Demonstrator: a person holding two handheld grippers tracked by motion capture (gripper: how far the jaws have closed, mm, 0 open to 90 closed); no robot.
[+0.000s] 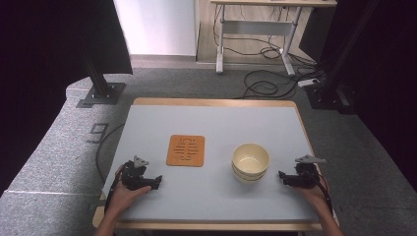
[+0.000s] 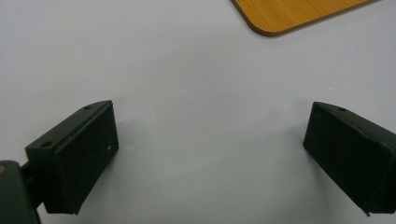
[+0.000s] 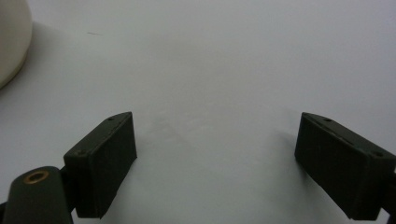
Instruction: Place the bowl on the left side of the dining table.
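A cream bowl [image 1: 251, 162], which looks like two stacked, stands right of centre on the grey table [image 1: 211, 123]. An orange wooden trivet [image 1: 186, 150] with cut slots lies flat left of centre. My left gripper [image 1: 156, 180] rests near the table's front left, below and left of the trivet, held by a hand. Its jaws stand wide apart [image 2: 210, 140] with bare table between them, and the trivet's corner [image 2: 289, 14] lies ahead. My right gripper [image 1: 281, 176] rests at the front right beside the bowl, jaws wide apart [image 3: 217, 140] and empty, with the bowl's side [image 3: 11, 37] at the left.
The table's wooden rim [image 1: 211, 102] shows at the far edge. Beyond it on the grey floor stand black stand bases [image 1: 101, 93], loose cables [image 1: 268, 83] and a white desk frame [image 1: 255, 29].
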